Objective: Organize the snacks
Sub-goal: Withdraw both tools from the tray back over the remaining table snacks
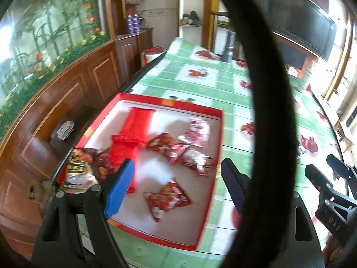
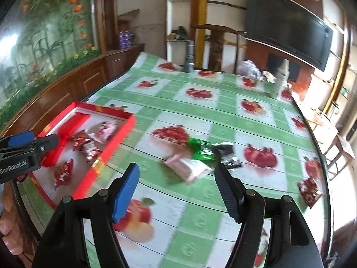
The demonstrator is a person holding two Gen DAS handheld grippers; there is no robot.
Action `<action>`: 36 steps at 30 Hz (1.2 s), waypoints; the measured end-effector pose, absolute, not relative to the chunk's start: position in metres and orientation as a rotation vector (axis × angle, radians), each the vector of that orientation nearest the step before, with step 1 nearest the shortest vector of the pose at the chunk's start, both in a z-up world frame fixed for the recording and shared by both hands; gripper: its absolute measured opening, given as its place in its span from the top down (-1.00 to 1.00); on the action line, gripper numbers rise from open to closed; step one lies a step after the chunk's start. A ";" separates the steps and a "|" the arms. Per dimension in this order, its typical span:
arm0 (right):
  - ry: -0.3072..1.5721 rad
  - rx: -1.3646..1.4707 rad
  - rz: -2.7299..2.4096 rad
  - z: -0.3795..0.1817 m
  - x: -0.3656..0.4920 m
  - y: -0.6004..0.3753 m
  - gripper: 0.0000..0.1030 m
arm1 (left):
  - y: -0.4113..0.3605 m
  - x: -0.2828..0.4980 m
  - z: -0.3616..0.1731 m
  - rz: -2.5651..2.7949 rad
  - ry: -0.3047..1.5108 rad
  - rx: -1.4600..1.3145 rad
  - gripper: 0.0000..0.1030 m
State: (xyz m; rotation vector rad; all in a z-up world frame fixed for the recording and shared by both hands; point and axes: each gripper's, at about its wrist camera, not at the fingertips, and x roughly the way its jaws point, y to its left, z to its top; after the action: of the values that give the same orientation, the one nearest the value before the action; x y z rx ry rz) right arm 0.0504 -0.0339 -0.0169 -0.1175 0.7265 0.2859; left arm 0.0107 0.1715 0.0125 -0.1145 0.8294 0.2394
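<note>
A red shallow box (image 1: 216, 147) lies on the green checked tablecloth and holds several snack packets: two plain red ones (image 1: 133, 129), small red-and-white ones (image 1: 166, 198) and a dark one (image 1: 78, 169) in its near left corner. My left gripper (image 1: 177, 186) hangs open above the box with nothing between its fingers. My right gripper (image 2: 177, 192) is open over the bare cloth. Just beyond it lie a pink-white packet (image 2: 189, 167), a green packet (image 2: 200, 149) and a black packet (image 2: 227, 156). A red packet (image 2: 309, 189) lies near the table's right edge.
A thick black cable (image 1: 274, 111) loops across the left wrist view. A grey flashlight (image 2: 189, 58), a white bottle (image 2: 280, 80) and a plastic bag (image 2: 247, 67) stand at the table's far end, with a wooden chair (image 2: 218, 42) behind. A wooden cabinet (image 1: 67, 102) runs along the left.
</note>
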 end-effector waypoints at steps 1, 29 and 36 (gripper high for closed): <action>0.726 -0.111 0.276 -0.017 0.049 -0.040 -0.36 | 0.164 0.011 0.014 0.226 0.830 -0.108 -0.56; 0.755 0.010 0.102 -0.033 0.032 -0.153 -0.38 | 0.056 0.011 0.014 0.097 0.860 0.051 -0.66; 0.762 0.034 0.086 -0.037 0.032 -0.170 -0.40 | 0.042 0.012 0.014 0.093 0.855 0.074 -0.66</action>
State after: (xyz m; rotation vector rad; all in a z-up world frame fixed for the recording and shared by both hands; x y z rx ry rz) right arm 0.0317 -0.1703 -0.0366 0.0342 0.7622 0.0856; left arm 0.0119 0.0417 0.0141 0.0744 0.8552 0.0930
